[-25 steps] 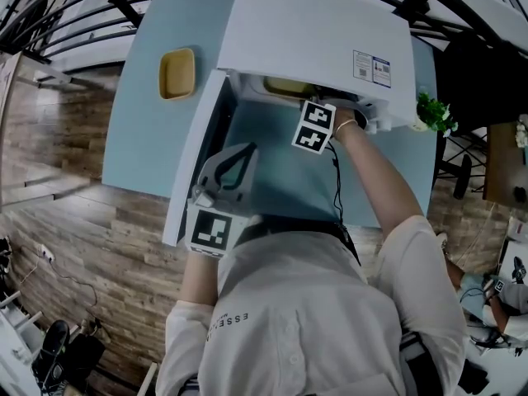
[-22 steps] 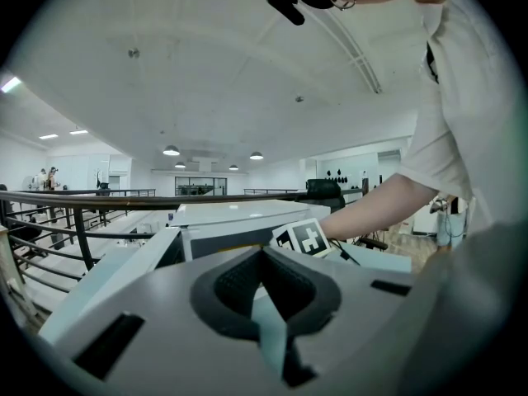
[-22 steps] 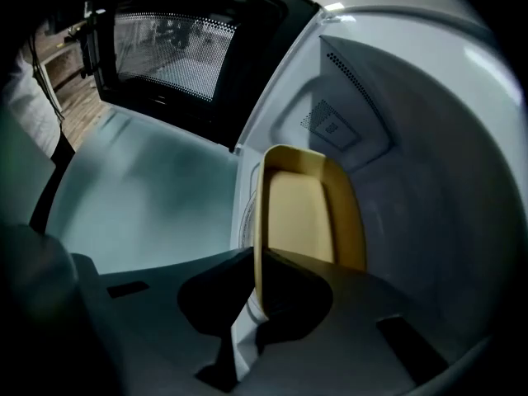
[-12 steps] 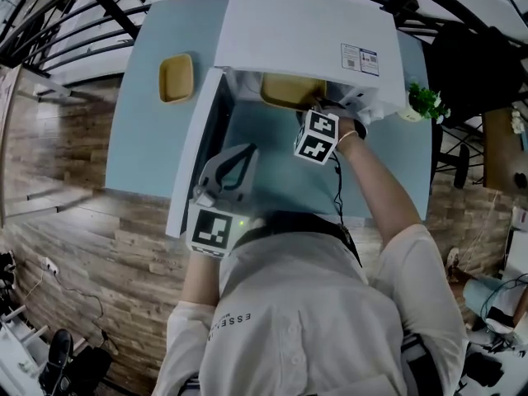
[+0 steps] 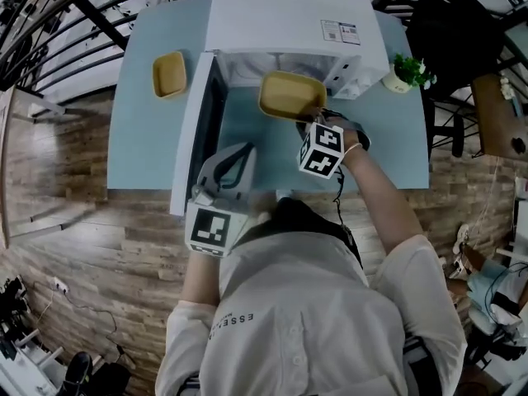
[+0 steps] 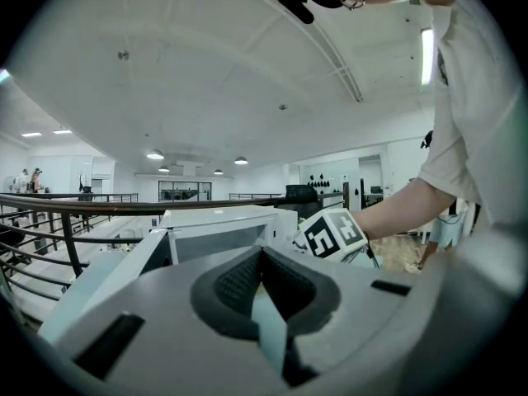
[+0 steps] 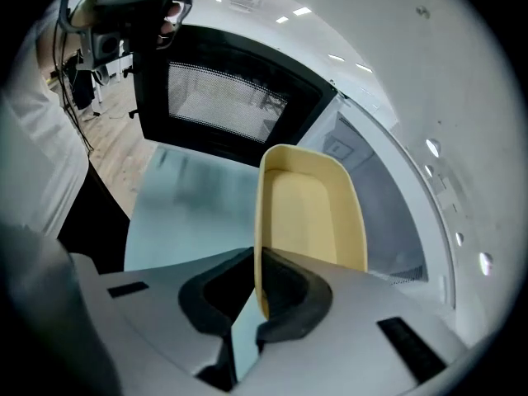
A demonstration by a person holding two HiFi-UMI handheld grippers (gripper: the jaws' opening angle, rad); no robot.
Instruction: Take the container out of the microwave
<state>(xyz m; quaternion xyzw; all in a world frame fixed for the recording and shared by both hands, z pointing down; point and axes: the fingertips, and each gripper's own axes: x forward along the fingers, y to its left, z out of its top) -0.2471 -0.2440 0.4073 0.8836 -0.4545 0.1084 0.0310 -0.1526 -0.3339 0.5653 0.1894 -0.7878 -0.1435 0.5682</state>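
Observation:
A shallow yellow container [image 5: 289, 94] hangs just outside the white microwave [image 5: 285, 21], over the blue table [image 5: 144, 151]. My right gripper [image 5: 314, 122] is shut on the container's near rim. In the right gripper view the rim of the container [image 7: 309, 209] is pinched between the jaws of the right gripper [image 7: 257, 291], with the microwave cavity [image 7: 392, 213] behind it. The microwave door [image 5: 195, 126] stands open to the left. My left gripper [image 5: 239, 153] hovers low beside the door, shut with nothing in it. The left gripper [image 6: 262, 258] faces the microwave [image 6: 216, 229].
A second yellow container [image 5: 168, 74] lies on the table left of the microwave. A small potted plant [image 5: 406, 70] stands at the microwave's right. Wooden floor [image 5: 74, 221] lies beyond the table's near edge, and railings run along the far side.
My right gripper has drawn the yellow container out of the microwave cavity towards me, so it now hangs in front of the opening. The left gripper holds about the same place in the view.

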